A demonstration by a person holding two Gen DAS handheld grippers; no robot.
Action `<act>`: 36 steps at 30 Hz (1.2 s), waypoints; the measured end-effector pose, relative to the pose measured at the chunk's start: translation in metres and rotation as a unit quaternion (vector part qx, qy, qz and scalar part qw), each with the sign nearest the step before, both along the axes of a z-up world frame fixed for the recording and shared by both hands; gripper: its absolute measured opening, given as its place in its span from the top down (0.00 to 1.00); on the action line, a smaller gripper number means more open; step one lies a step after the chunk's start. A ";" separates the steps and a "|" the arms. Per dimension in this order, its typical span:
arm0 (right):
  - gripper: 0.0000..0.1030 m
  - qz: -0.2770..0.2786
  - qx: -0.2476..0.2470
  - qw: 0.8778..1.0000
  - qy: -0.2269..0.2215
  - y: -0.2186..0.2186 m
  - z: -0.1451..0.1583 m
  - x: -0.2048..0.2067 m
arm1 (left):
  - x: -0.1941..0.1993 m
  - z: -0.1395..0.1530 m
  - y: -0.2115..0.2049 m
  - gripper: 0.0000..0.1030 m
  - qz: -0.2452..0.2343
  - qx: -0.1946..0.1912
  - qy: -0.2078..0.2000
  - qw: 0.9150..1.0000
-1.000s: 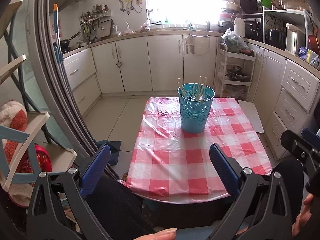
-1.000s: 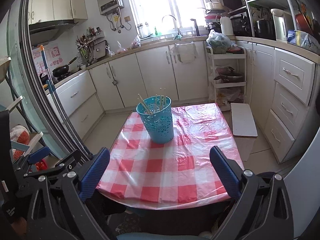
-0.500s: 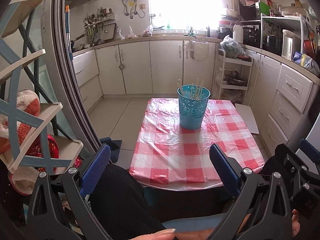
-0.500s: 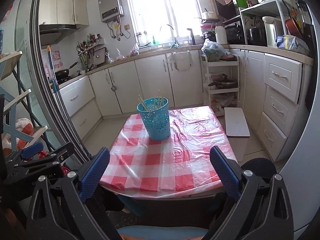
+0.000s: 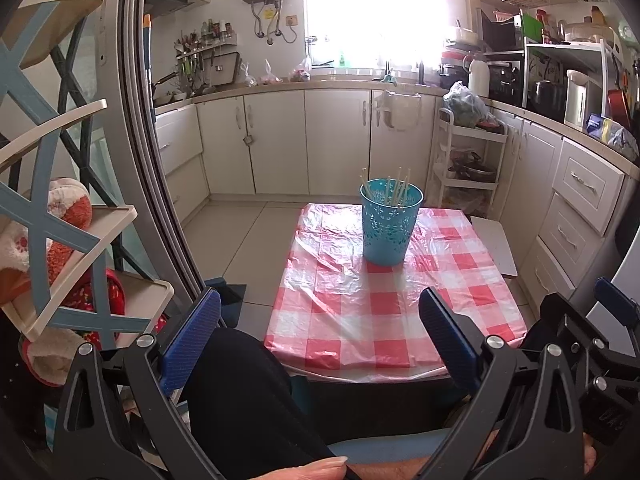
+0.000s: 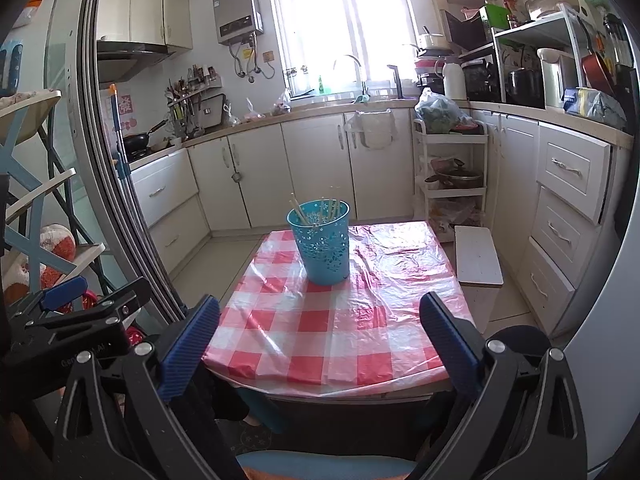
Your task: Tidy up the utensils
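Note:
A teal perforated cup [image 5: 390,226] stands upright on the far half of a small table with a red-and-white checked cloth [image 5: 384,312]. Several pale chopsticks [image 5: 394,191] stand inside it. It also shows in the right wrist view [image 6: 322,242], with the chopsticks [image 6: 316,210] leaning in it. My left gripper [image 5: 320,340] is open and empty, well back from the table's near edge, above a dark-trousered lap. My right gripper [image 6: 320,340] is open and empty, also short of the table [image 6: 340,332].
A white stool [image 6: 476,258] stands right of the table. White kitchen cabinets [image 5: 336,140] line the back and right walls. A wheeled rack [image 6: 450,172] stands behind the table. A shelf unit with soft toys [image 5: 60,232] and a door frame stand at the left.
Both grippers have drawn back and risen away from the table. The cup now looks smaller and farther. Both stayed open and empty.

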State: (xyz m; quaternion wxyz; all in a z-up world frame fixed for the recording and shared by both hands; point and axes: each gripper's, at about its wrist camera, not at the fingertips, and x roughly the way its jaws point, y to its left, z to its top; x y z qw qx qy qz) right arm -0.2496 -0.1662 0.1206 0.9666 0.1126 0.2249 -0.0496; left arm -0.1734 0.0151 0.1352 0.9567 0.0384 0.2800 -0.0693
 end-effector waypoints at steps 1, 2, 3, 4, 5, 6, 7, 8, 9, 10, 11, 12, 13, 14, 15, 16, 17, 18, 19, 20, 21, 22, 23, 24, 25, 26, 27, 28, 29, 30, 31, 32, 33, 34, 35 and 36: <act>0.07 0.000 0.000 1.000 0.000 0.001 0.001 0.000 | 0.000 0.000 0.000 0.07 0.000 0.000 0.000 1.000; 0.07 0.001 -0.001 1.000 0.000 0.001 0.001 0.000 | 0.000 0.000 0.000 0.07 0.000 0.000 0.000 1.000; 0.07 0.000 -0.001 1.000 0.000 0.002 0.001 0.000 | 0.000 0.000 0.000 0.07 0.000 0.001 -0.001 1.000; 0.07 0.000 -0.001 1.000 0.000 0.002 0.001 0.000 | 0.000 0.000 0.000 0.07 0.000 0.001 -0.001 1.000; 0.07 0.000 -0.001 1.000 0.000 0.002 0.001 0.000 | 0.000 0.000 0.001 0.07 0.000 0.001 -0.001 1.000; 0.07 0.000 -0.001 1.000 0.001 0.002 0.000 0.000 | 0.000 0.000 0.000 0.07 0.001 0.001 -0.001 1.000; 0.07 0.001 -0.001 1.000 0.001 0.003 0.001 0.000 | 0.000 0.000 0.001 0.07 0.001 0.001 -0.001 1.000; 0.07 0.001 -0.001 1.000 0.001 0.003 0.001 0.000 | 0.000 0.000 0.000 0.07 0.000 0.001 -0.001 1.000; 0.07 0.001 -0.001 1.000 0.002 0.003 0.001 0.000 | 0.000 0.000 0.000 0.07 0.001 0.001 -0.001 1.000; 0.07 0.001 -0.001 1.000 0.002 0.004 0.001 0.000 | 0.000 0.000 0.000 0.07 0.000 0.001 0.000 1.000; 0.07 0.001 -0.001 1.000 0.004 0.004 0.000 0.000 | 0.000 0.000 0.000 0.07 0.000 0.001 0.000 1.000; 0.07 0.001 -0.001 1.000 0.004 0.004 0.000 0.000 | -0.001 0.000 0.001 0.07 0.001 0.001 -0.001 1.000; 0.07 0.001 -0.001 1.000 0.005 0.004 0.000 0.000 | 0.000 0.000 0.000 0.07 0.000 0.001 -0.001 1.000; 0.07 0.001 0.000 1.000 0.006 0.005 -0.001 0.001 | 0.000 0.000 0.001 0.07 0.000 0.001 0.000 1.000; 0.07 0.001 0.000 1.000 0.007 0.005 -0.001 0.001 | 0.000 0.000 0.001 0.07 0.000 0.001 0.000 1.000; 0.07 0.002 0.001 1.000 0.007 0.005 -0.001 0.001 | -0.001 0.000 0.001 0.07 0.000 0.001 0.000 1.000; 0.07 0.002 0.001 1.000 0.008 0.005 -0.001 0.001 | 0.000 0.000 0.000 0.07 0.000 0.001 0.000 1.000; 0.07 0.002 0.001 1.000 0.008 0.004 -0.002 0.000 | -0.001 0.000 0.001 0.07 0.000 0.001 0.000 1.000; 0.07 0.002 0.001 1.000 0.008 0.004 -0.002 0.001 | -0.001 0.000 0.001 0.07 0.000 0.001 0.000 1.000; 0.07 0.002 0.001 1.000 0.009 0.004 -0.002 0.000 | -0.001 0.000 0.001 0.07 0.000 0.001 0.000 1.000; 0.07 0.002 0.001 1.000 0.009 0.004 -0.002 0.001 | -0.001 0.000 0.000 0.07 0.000 0.001 0.000 1.000; 0.07 0.002 0.001 1.000 0.009 0.004 -0.002 0.001 | -0.001 0.000 0.000 0.07 0.000 0.001 0.000 1.000; 0.07 0.002 0.001 1.000 0.009 0.004 -0.002 0.000 | -0.001 0.000 0.001 0.07 0.000 0.001 0.001 1.000; 0.07 0.003 0.001 1.000 0.010 0.004 -0.002 0.001 | -0.001 -0.001 0.001 0.07 0.000 0.001 0.000 1.000; 0.07 0.003 0.001 1.000 0.010 0.004 -0.003 0.001 | -0.001 -0.001 0.002 0.07 0.000 0.001 0.001 1.000; 0.07 0.003 0.001 1.000 0.010 0.004 -0.003 0.001 | -0.001 -0.001 0.002 0.07 0.000 0.001 0.001 1.000; 0.07 0.003 0.001 1.000 0.010 0.005 -0.003 0.001 | -0.001 -0.001 0.002 0.07 0.000 0.000 0.001 1.000; 0.07 0.003 0.001 1.000 0.011 0.005 -0.003 0.001 | -0.001 -0.001 0.003 0.07 0.000 0.000 0.001 1.000; 0.07 0.003 0.001 1.000 0.011 0.005 -0.004 0.001 | -0.001 -0.001 0.003 0.07 0.000 0.000 0.001 1.000; 0.07 0.003 0.002 1.000 0.012 0.005 -0.004 0.001 | -0.001 -0.001 0.002 0.07 0.000 0.000 0.001 1.000; 0.07 0.003 0.002 1.000 0.011 0.005 -0.004 0.001 | -0.001 -0.002 0.002 0.07 0.000 0.001 0.001 1.000; 0.07 0.003 0.001 1.000 0.012 0.005 -0.004 0.001 | -0.001 -0.002 0.002 0.07 0.000 0.001 0.001 1.000; 0.07 0.003 0.001 1.000 0.012 0.005 -0.004 0.001 | -0.001 -0.001 0.003 0.07 0.000 0.001 0.001 1.000; 0.07 0.004 0.001 1.000 0.012 0.005 -0.004 0.002 | -0.001 -0.001 0.002 0.07 0.000 0.001 0.001 1.000; 0.07 0.004 0.001 1.000 0.013 0.005 -0.005 0.002 | -0.001 -0.001 0.002 0.07 0.000 0.001 0.001 1.000; 0.07 0.005 0.002 1.000 0.013 0.006 -0.006 0.002 | -0.001 -0.001 0.002 0.07 0.000 0.001 0.001 1.000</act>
